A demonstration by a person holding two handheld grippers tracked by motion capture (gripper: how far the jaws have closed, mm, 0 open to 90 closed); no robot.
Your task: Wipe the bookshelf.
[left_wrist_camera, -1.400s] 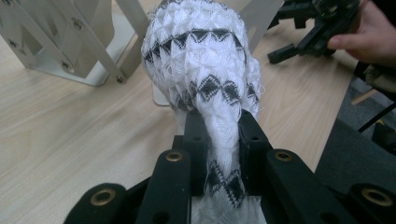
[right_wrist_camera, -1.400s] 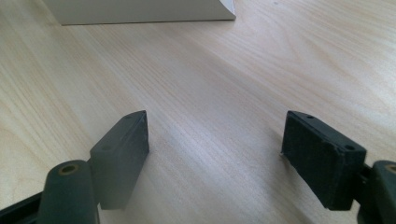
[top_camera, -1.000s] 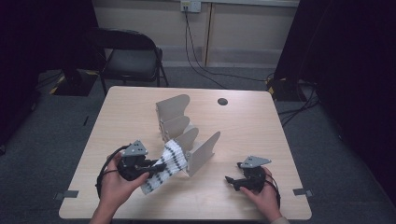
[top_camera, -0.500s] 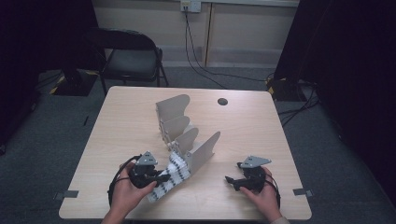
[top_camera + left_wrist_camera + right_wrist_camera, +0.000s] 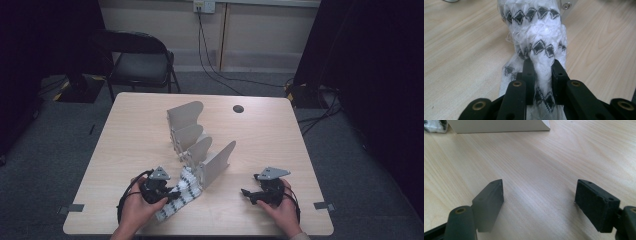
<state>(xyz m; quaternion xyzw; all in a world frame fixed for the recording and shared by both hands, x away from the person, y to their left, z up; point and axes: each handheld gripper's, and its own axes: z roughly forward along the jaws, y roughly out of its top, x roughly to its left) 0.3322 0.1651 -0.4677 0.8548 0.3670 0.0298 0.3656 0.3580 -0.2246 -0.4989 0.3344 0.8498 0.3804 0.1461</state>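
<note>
— Sock [image 5: 179,196] first: from the high view, where is it?
— It trails from your left gripper [image 5: 159,188] toward the grey divider rack [image 5: 200,145], its far end touching the rack's nearest panel, the rest on the table [image 5: 280,145]. Your right gripper [image 5: 260,191] rests well off to the side, clear of both.

— And in the left gripper view?
— Your jaws are clamped on a bunched fold of the sock [image 5: 537,37]; cloth spills out on both sides and beneath them, and more lies ahead. Keep the squeeze steady and lay it flat before you let go.

— The right gripper view?
— Your jaws stand wide apart over bare wood, with the rack's panel [image 5: 496,125] far ahead. Bring that gripper [image 5: 539,195] in only if the cloth needs pinning.
</note>
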